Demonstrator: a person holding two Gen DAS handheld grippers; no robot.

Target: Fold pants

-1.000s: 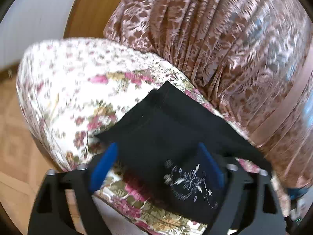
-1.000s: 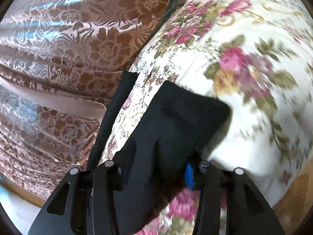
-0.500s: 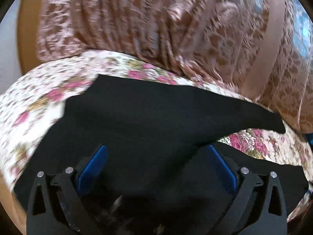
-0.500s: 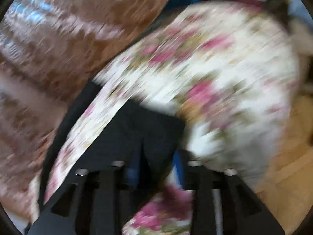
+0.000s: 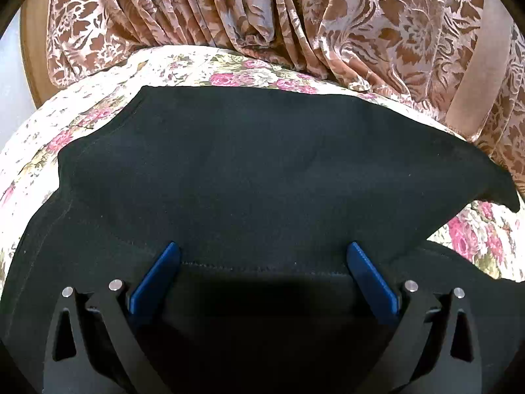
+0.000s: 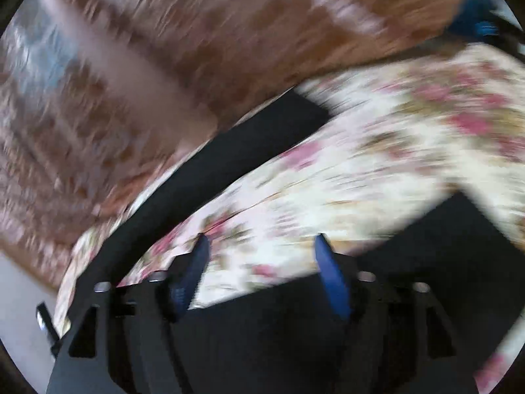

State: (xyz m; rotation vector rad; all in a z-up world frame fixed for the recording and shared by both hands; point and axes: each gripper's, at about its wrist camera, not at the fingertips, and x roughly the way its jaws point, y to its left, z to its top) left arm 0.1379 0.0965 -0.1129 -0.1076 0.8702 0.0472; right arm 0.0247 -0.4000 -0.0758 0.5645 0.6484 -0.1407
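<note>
L wrist view, left to right: pale floral cover (image 5: 98,105) curves down at the left edge; black pants (image 5: 262,170) lie spread flat over it, filling the mid frame, one folded layer on top w/ a stitched hem running across near the fingertips; a narrow point of the pants reaches out to the far right; brown patterned drape (image 5: 295,16) hangs behind, w/ a plain band down its right side. Left gripper (image 5: 262,252) hangs over the pants, blue pads (image 5: 157,279) spread as wide as they go, gripping nothing.

R wrist view, badly blurred: brown drape (image 6: 164,65) upper left; a black strip of pants (image 6: 229,157) runs diagonally; floral cover (image 6: 377,164) to the right; more black cloth lower right. Right gripper (image 6: 259,243) has jaws opening, nothing between them; only floral cover shows past the tips.
</note>
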